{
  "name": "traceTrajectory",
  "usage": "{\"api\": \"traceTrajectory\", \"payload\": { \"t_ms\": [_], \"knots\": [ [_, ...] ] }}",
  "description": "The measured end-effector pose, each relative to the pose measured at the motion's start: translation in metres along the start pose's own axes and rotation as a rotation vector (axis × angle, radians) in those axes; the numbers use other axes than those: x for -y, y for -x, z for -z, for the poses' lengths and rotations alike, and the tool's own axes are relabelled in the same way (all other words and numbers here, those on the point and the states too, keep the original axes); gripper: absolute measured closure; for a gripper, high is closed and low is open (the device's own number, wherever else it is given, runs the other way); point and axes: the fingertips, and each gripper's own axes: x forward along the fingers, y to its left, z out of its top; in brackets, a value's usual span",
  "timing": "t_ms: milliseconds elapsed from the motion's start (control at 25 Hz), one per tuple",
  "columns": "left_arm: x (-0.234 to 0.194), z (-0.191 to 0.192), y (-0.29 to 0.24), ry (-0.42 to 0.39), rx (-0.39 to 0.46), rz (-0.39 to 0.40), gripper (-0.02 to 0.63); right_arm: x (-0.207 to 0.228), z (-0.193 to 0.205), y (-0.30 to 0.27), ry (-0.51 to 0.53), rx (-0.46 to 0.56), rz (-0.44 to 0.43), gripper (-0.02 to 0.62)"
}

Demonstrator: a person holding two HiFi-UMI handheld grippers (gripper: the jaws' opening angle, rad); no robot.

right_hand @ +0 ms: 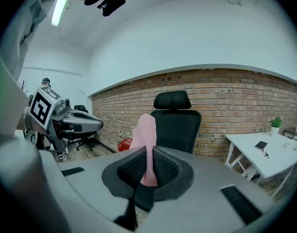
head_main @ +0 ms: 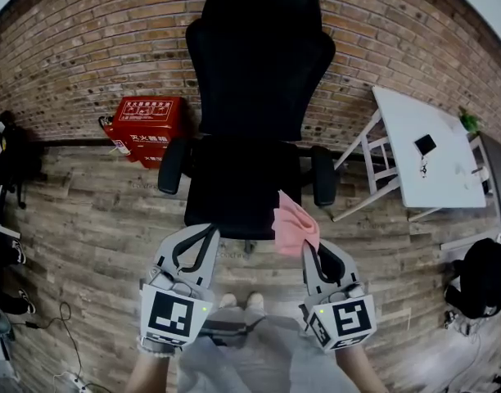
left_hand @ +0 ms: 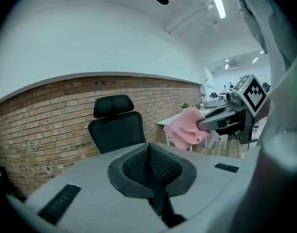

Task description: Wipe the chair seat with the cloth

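Right gripper (right_hand: 148, 168) clamps the pink cloth (head_main: 295, 223) near the black chair seat (head_main: 234, 188) front corner | left gripper (left_hand: 149, 165) closed tight, empty, alongside

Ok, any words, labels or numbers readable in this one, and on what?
Red box: white characters on its top and front, too small and blurred to read.
Cubes on the left hand-held gripper and the right hand-held gripper: black-and-white square patterns, no words.
Nothing else readable.
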Motion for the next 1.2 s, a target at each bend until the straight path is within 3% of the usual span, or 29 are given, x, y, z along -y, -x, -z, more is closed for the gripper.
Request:
{"api": "traceTrajectory", "payload": {
  "t_ms": [760,1200],
  "knots": [
    [0.043,-0.002,0.003,0.011,-0.031,-0.066,0.588,0.029,0.016,0.02,0.007,0.02,-0.087,0.545],
    [0.031,-0.002,-0.024,0.034,-0.012,-0.068,0.588,0.037,0.015,-0.001,0.058,0.01,-0.118,0.545]
  ]
}}
